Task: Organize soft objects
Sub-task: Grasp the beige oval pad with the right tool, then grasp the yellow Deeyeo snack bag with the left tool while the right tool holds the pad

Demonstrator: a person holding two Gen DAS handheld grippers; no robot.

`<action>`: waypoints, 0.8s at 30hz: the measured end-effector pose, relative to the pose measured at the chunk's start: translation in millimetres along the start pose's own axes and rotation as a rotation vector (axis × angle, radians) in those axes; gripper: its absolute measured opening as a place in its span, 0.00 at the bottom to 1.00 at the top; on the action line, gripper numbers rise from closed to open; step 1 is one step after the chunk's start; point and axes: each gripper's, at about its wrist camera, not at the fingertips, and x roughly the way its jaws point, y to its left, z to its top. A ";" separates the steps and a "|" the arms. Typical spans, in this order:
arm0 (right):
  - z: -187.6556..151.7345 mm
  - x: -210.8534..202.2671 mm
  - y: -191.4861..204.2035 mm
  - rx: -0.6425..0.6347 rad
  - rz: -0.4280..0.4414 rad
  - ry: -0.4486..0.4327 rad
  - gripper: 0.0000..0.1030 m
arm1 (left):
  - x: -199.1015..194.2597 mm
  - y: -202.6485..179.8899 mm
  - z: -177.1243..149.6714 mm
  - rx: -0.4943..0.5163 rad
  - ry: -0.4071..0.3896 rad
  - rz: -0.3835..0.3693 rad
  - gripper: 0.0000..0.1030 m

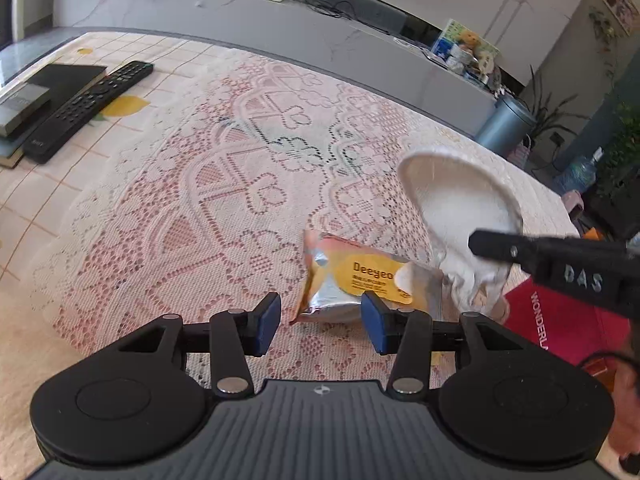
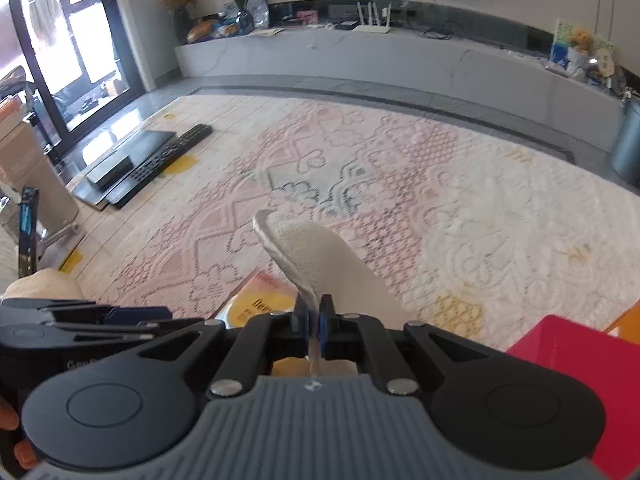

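We have the white insole [image 2: 320,256] lifted off the lace cloth [image 2: 500,216], its heel end clamped in the right gripper [image 2: 314,318], long axis running forward from the tips, toe up and away. Next it likely goes into the red box [image 2: 580,364] to that gripper's right. The left gripper [image 1: 320,322] hangs spread, the Deeyeo packet [image 1: 360,280] just ahead of its tips.

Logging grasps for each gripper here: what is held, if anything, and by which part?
The right gripper pinches the white slipper by its edge at one end. The left gripper is open, holding nothing.
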 end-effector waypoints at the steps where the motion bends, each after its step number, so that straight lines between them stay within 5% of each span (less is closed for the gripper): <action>1: 1.7 2.7 -0.6 -0.002 -0.015 0.008 0.02 | 2.7 -3.3 1.3 0.016 0.003 0.000 0.60; 11: -26.9 44.3 -2.2 0.040 0.003 0.130 0.02 | 31.5 -6.5 9.1 -0.022 0.038 -0.041 0.70; 24: -33.3 22.9 10.0 0.038 0.018 0.088 0.02 | 6.1 -12.9 -1.1 0.004 0.041 0.049 0.14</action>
